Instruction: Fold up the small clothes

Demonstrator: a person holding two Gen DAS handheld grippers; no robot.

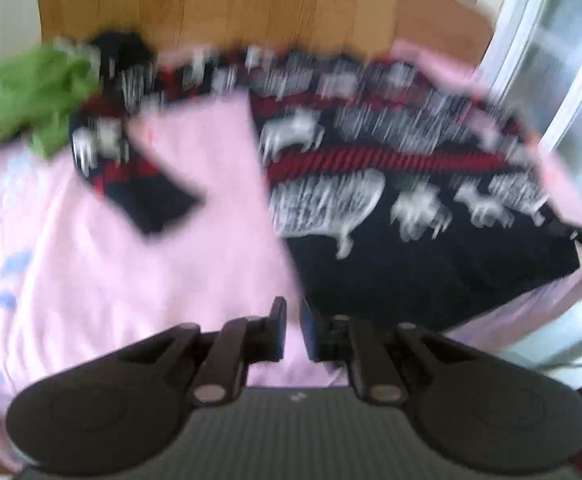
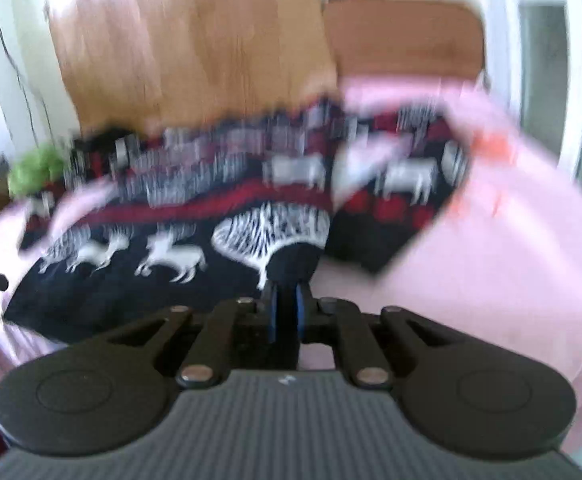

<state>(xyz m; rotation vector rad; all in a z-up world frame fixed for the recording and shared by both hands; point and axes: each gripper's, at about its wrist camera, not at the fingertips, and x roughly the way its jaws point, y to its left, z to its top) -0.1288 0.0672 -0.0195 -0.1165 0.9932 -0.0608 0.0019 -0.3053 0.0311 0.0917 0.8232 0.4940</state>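
Pink-sheeted bed (image 1: 171, 240) carries the dark knit sweater with red bands and white animals (image 1: 411, 208), spread flat; soft, floppy, probably best pinched at the hem corners; left gripper (image 1: 293, 330) jaws narrow, empty; right gripper (image 2: 287, 304) jaws clamp its near hem.
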